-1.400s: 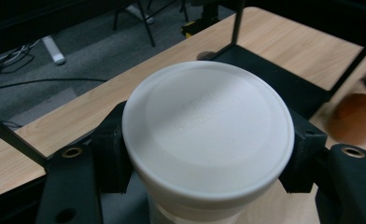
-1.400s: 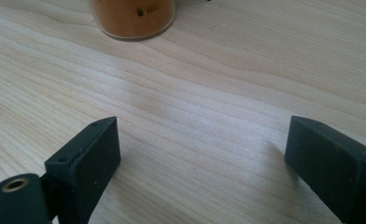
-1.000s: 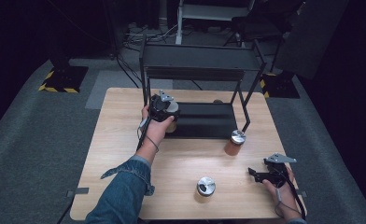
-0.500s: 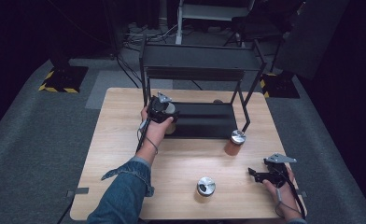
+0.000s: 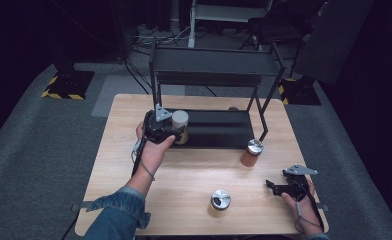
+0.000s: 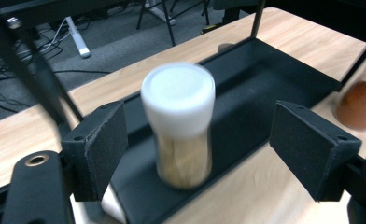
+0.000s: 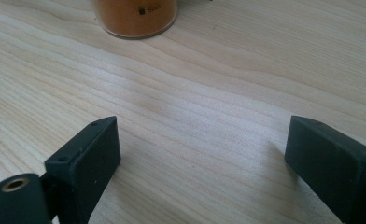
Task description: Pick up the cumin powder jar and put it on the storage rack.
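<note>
**Backing off the jar without knocking it**

The white-capped jar (image 6: 179,126) stands upright on the left end of the rack's (image 5: 219,127) black lower shelf. The left gripper (image 6: 197,140) has just been opening; its jaws stand clear on both sides, nothing gripped. Best to pull straight back, keeping both pads off the glass. The right gripper (image 7: 204,158) rests spread and empty on the table's (image 7: 218,93) near right.

This looks like a lab or recording studio: dark walls, grey carpet (image 5: 44,150), black-and-yellow hazard-striped floor plates (image 5: 64,85), loose cables (image 5: 149,37) on the floor beyond the desk's (image 5: 194,165) far edge, and metal stand legs (image 5: 199,20) behind it.
</note>
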